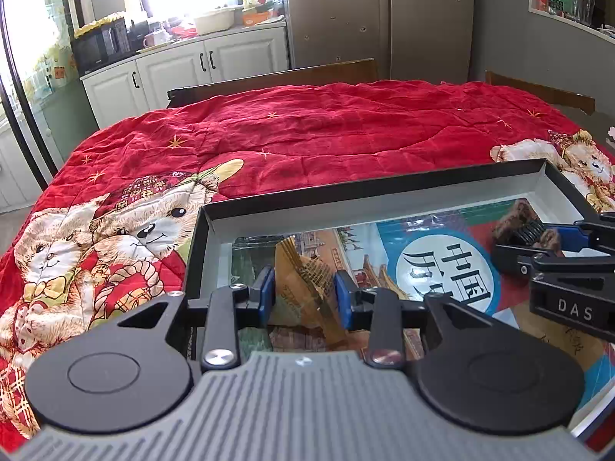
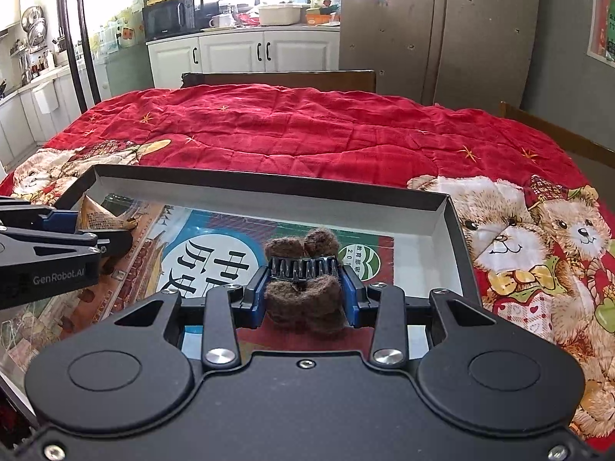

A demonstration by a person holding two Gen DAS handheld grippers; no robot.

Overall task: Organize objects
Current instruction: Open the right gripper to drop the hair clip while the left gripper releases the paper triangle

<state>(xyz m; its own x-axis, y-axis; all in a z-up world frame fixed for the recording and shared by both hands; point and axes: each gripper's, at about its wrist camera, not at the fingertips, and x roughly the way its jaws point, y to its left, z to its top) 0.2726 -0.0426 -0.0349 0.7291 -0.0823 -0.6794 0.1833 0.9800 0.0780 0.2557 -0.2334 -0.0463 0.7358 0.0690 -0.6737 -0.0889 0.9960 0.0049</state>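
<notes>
A shallow black box with white inner walls lies on the red quilt, and a printed book cover lines its bottom. My left gripper reaches into the box's left part with a crumpled tan printed packet between its blue pads; a thin gap shows on each side, so it is open. My right gripper is shut on a brown fuzzy hair claw clip with black teeth, low over the box's right part.
A red quilt with teddy bears covers the table around the box. Wooden chair backs stand at the far edge. White kitchen cabinets and a fridge lie beyond.
</notes>
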